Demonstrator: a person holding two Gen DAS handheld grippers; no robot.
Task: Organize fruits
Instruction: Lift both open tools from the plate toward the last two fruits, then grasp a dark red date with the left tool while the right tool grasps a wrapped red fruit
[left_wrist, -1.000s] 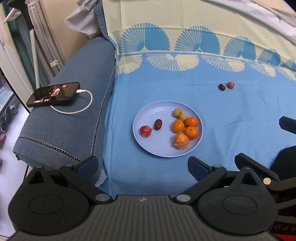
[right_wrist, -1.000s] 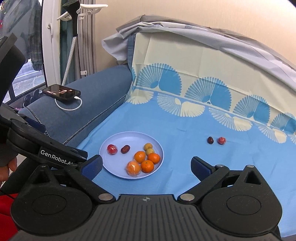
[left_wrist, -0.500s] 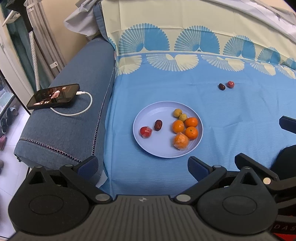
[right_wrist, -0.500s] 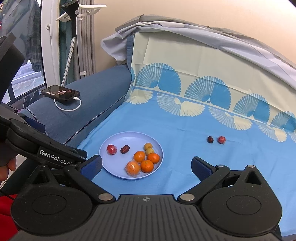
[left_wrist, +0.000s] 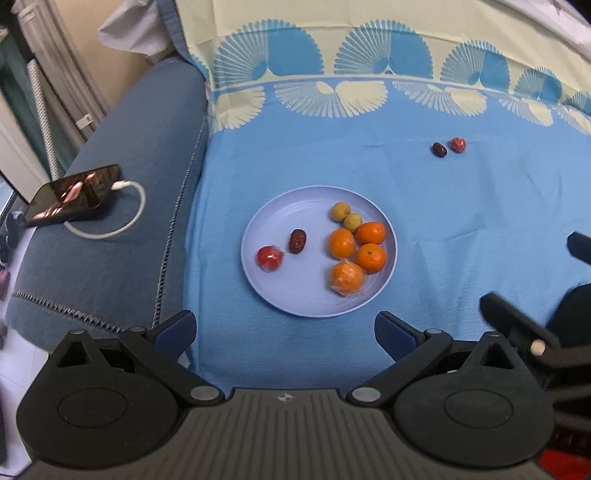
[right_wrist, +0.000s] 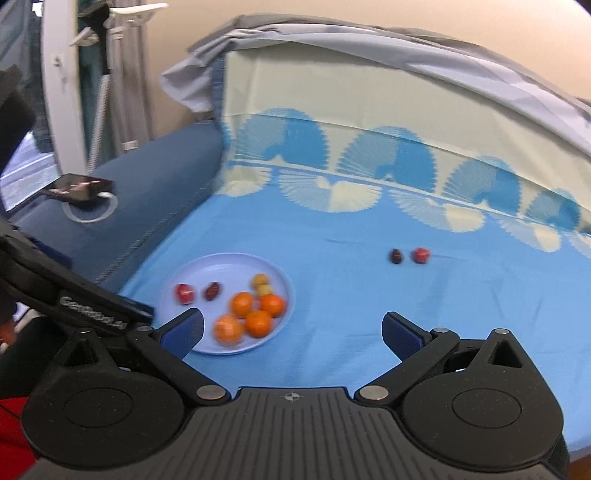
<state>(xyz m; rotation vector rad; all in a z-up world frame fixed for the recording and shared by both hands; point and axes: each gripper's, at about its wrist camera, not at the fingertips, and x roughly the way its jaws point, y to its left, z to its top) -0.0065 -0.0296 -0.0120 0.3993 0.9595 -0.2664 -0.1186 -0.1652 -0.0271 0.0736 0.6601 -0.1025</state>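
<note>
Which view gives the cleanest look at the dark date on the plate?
The left wrist view: the date is sharp, seen from above on the plate. The right wrist view shows it smaller, lower-angled and motion-blurred.

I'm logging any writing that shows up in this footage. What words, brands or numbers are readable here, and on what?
"GenRobot.AI", blurred and only roughly legible: on the arm of the left gripper, seen in the right wrist view.
Phone screen: a picture shows, no text can be made out.
Red patch beside the right gripper, at the left wrist view's lower right corner: cut off, nothing readable.
Plate, fruit and cloth: no writing.
</note>
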